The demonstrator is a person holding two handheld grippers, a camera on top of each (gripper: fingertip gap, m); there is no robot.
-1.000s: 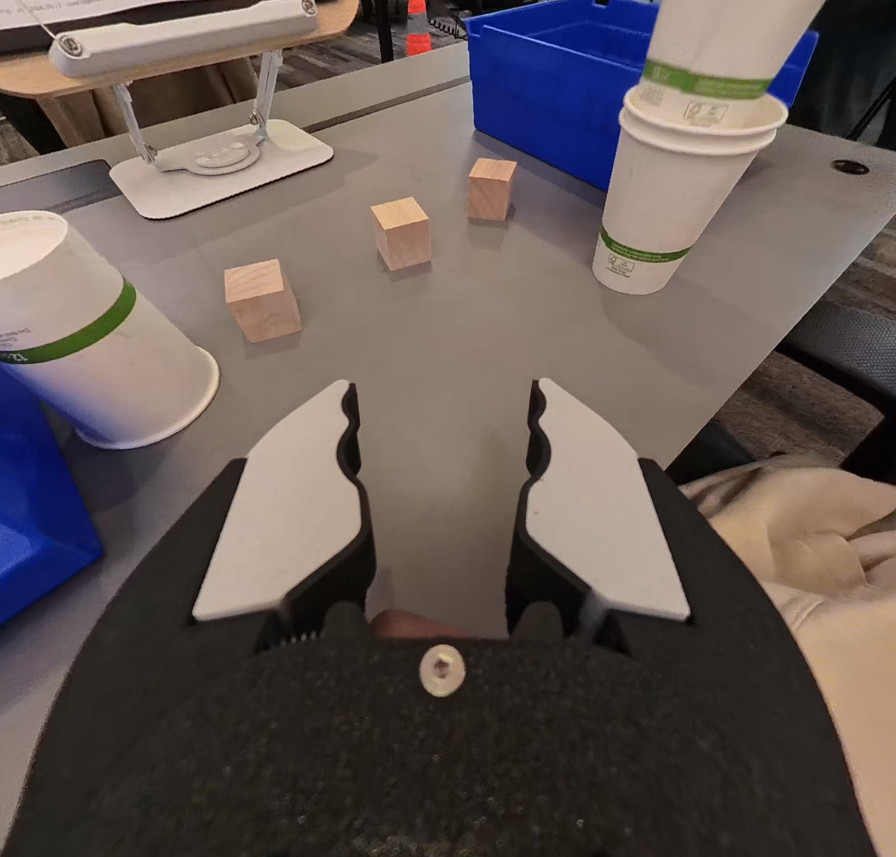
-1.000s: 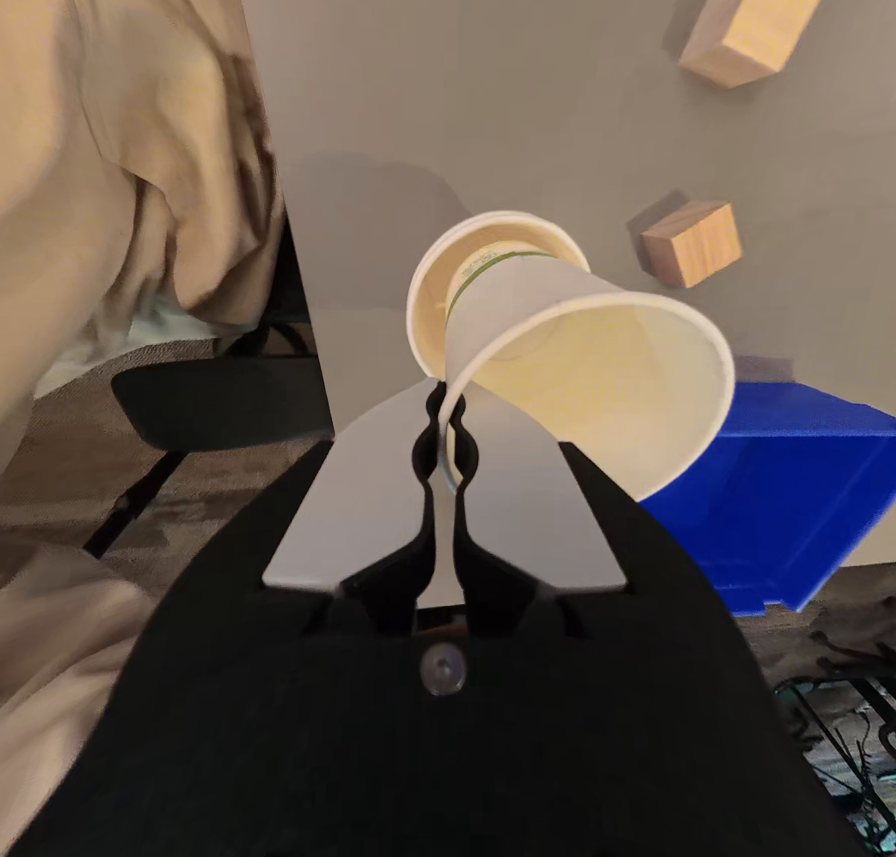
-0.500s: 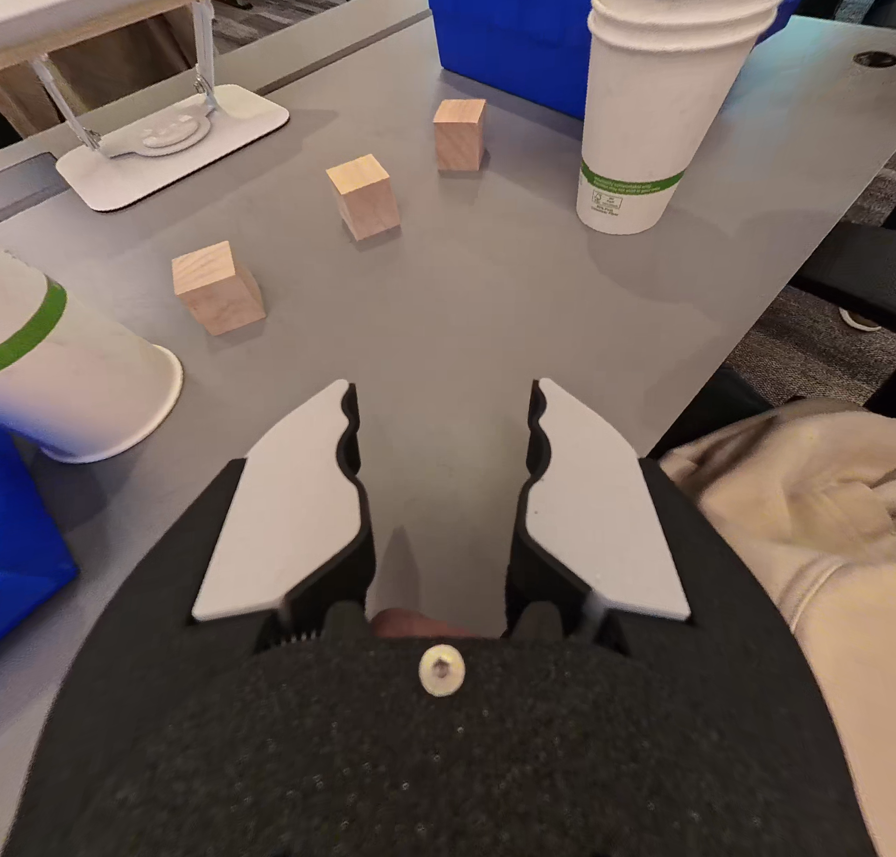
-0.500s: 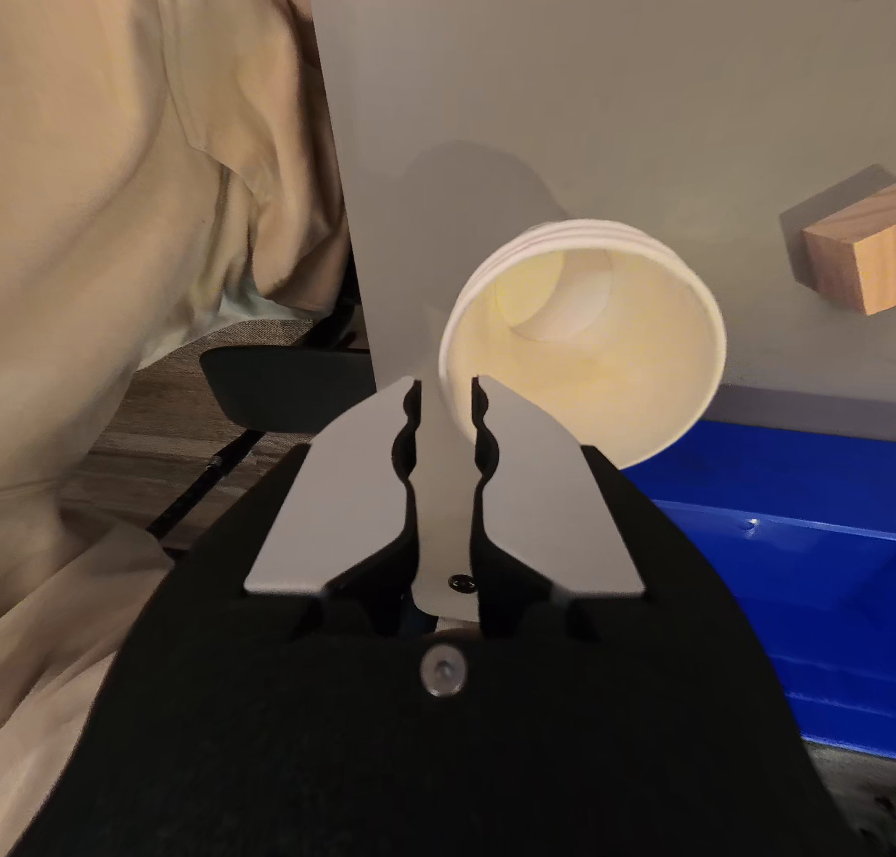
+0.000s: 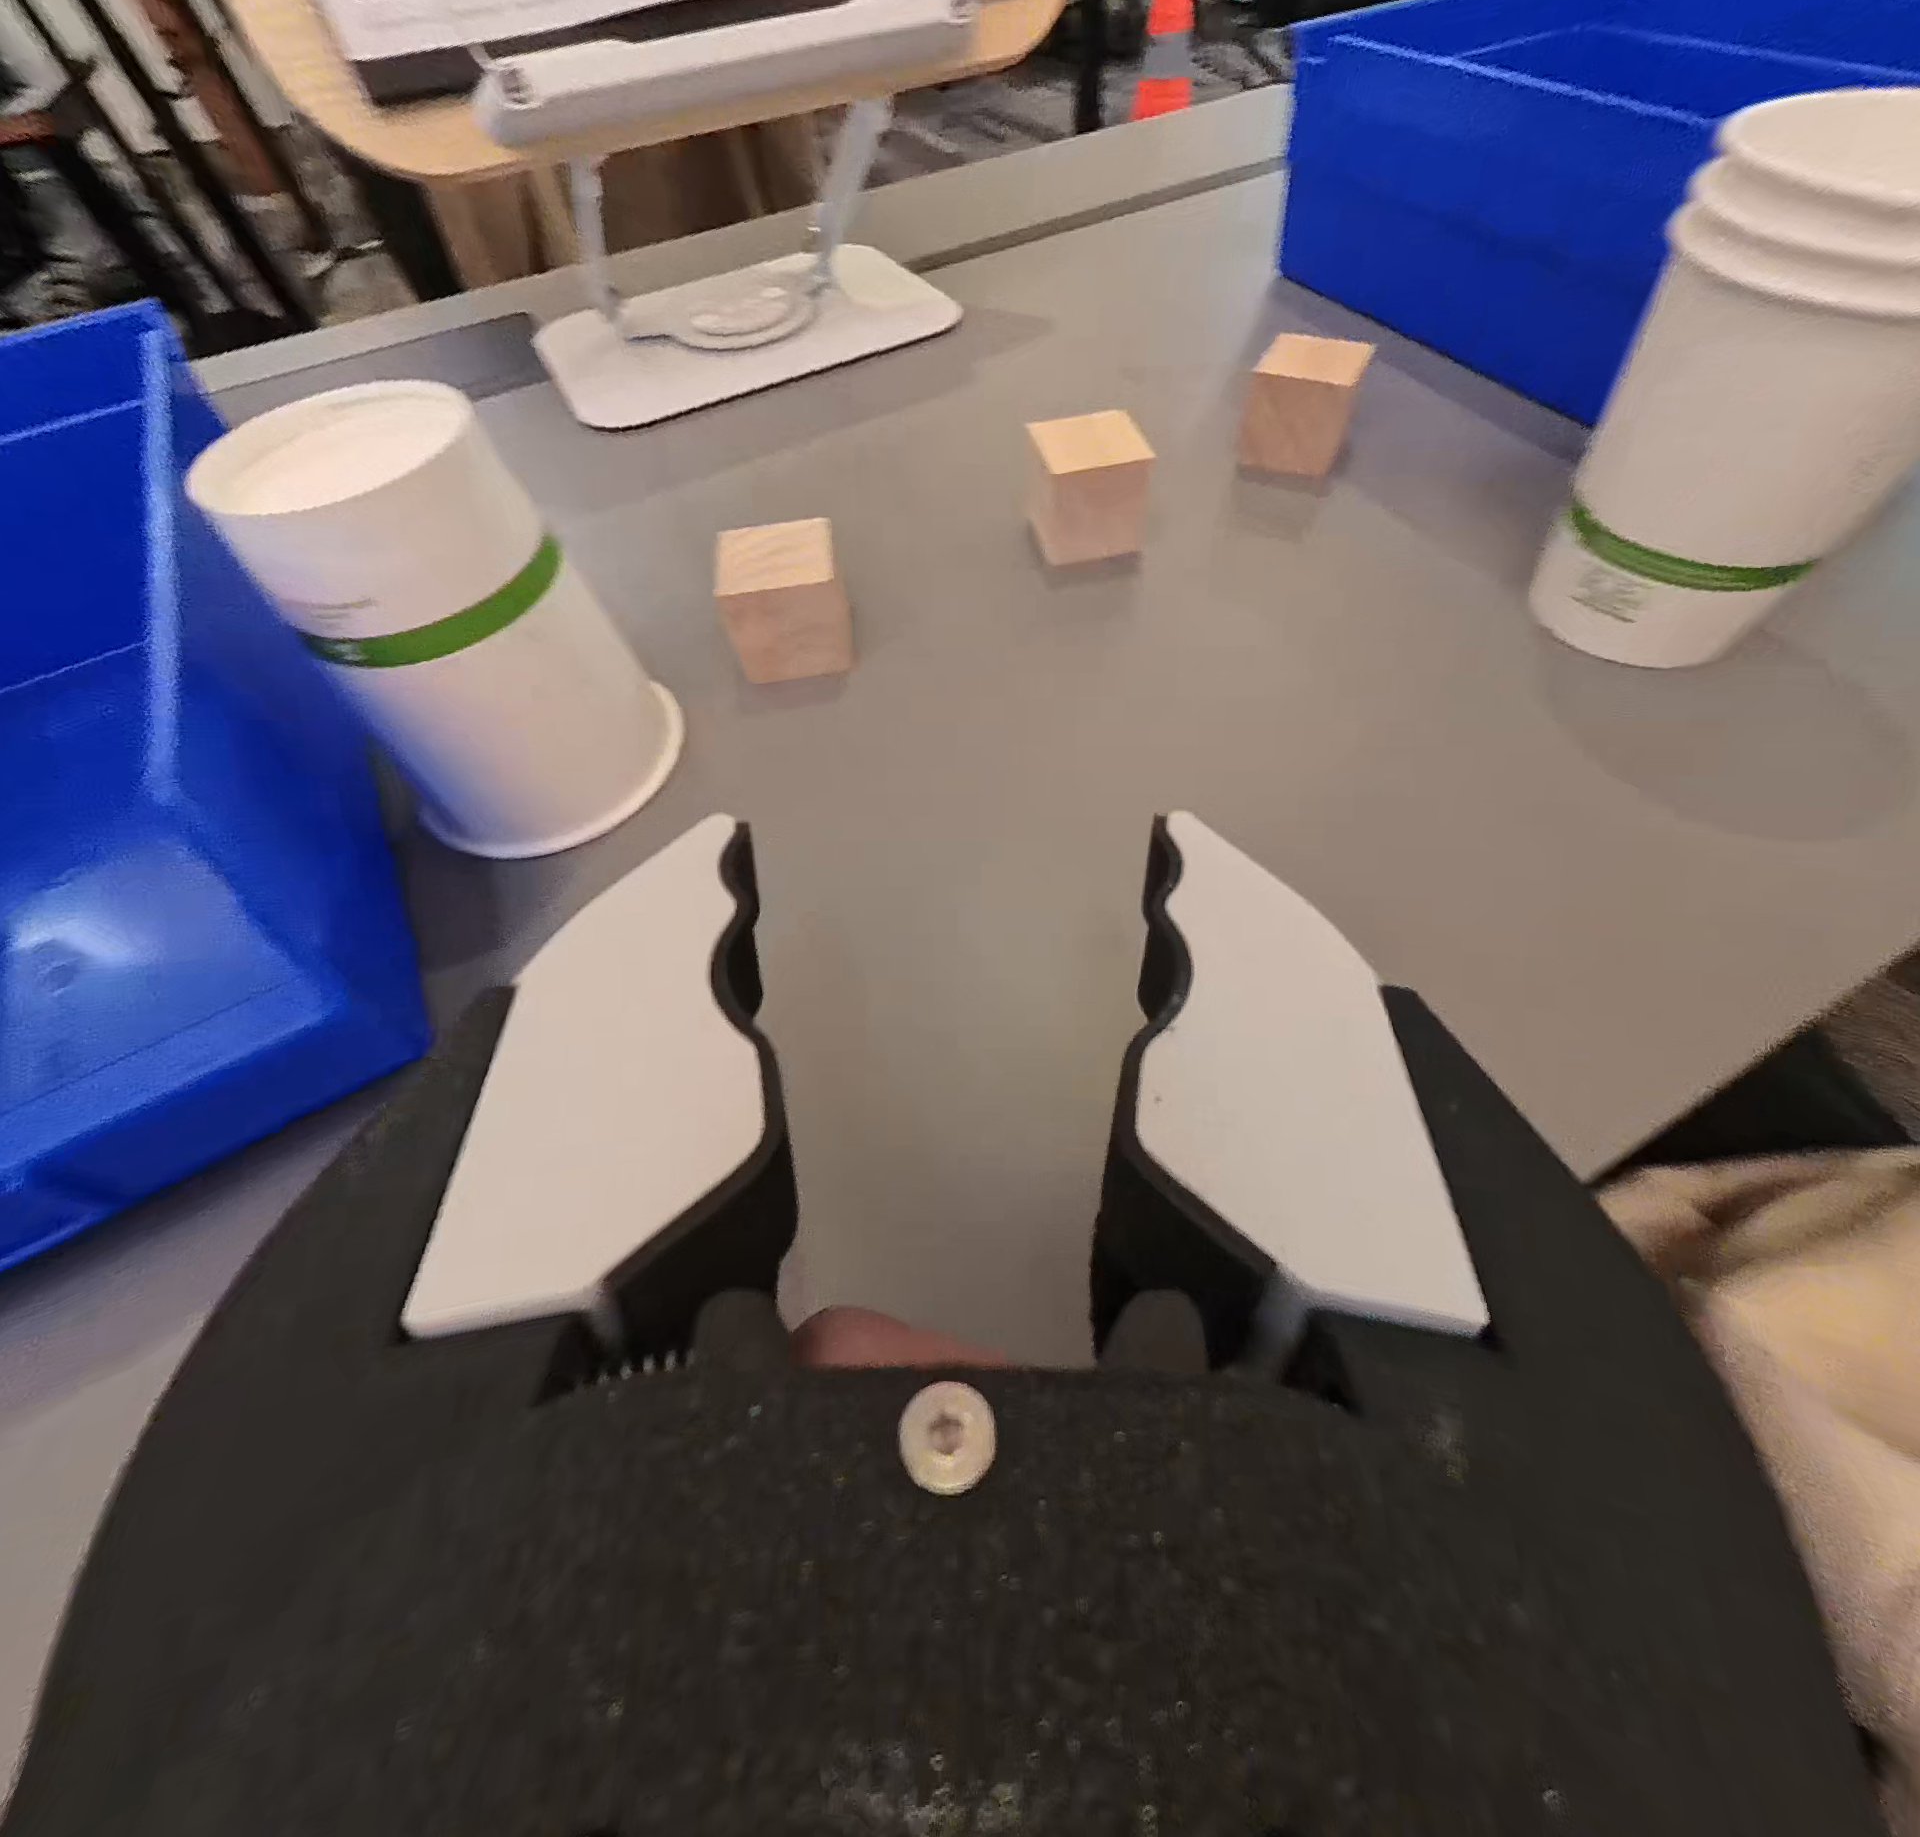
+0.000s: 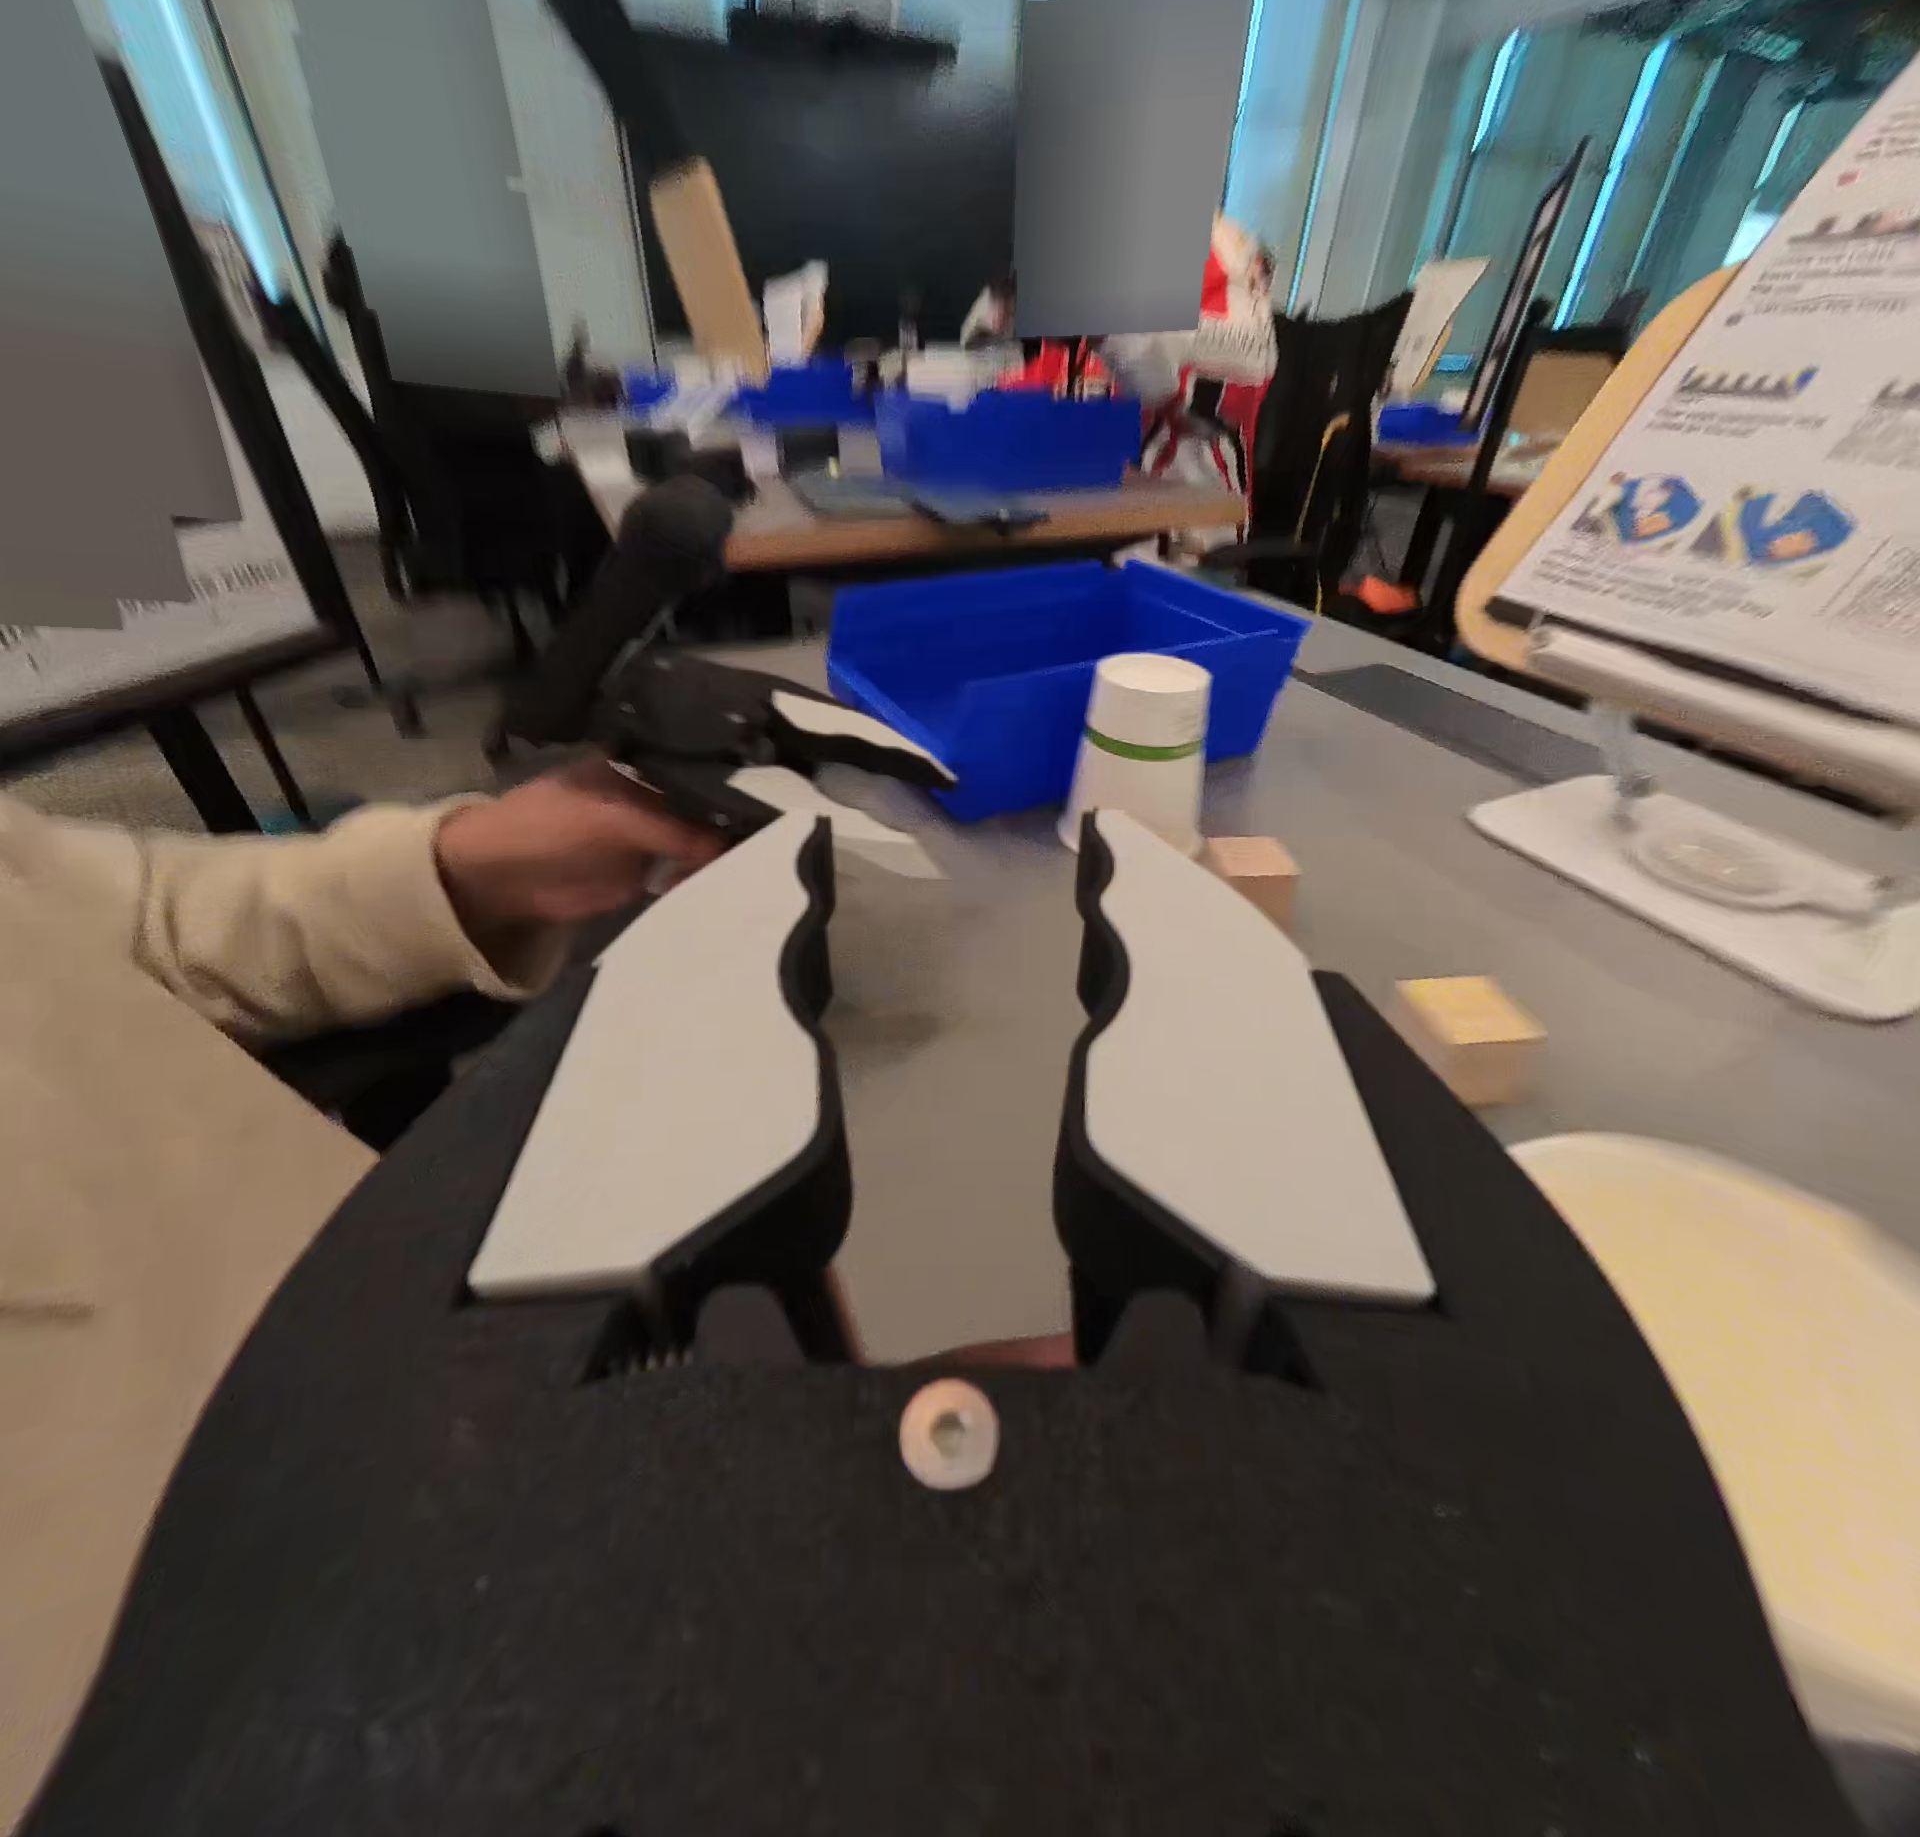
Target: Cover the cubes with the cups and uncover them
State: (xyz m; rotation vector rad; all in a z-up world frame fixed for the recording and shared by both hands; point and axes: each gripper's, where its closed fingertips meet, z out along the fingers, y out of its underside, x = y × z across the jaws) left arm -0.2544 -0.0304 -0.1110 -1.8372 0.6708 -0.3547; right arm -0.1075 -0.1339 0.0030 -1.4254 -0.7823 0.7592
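Note:
Three wooden cubes stand uncovered in a row on the grey table [image 5: 1039,800]: a left cube [image 5: 784,600], a middle cube [image 5: 1089,484] and a right cube [image 5: 1302,403]. An upside-down white paper cup [image 5: 436,613] stands left of them. A nested stack of upright cups [image 5: 1756,385] stands at the right. My left gripper [image 5: 948,831] is open and empty, short of the cubes. My right gripper [image 6: 954,826] is open and empty beside the cup stack [image 6: 1704,1372]. In the right wrist view, two cubes [image 6: 1465,1034] [image 6: 1252,868], the upside-down cup [image 6: 1143,748] and the left gripper [image 6: 831,748] also show.
A blue bin [image 5: 156,800] sits at the left edge and another blue bin [image 5: 1538,198] at the back right. A document stand [image 5: 748,322] is behind the cubes. The person's sleeve [image 6: 260,914] lies at the near table edge.
My right gripper lowered its cup into the stack, opened, let go and swung round to face across the table. My left gripper stayed open; its view shifted.

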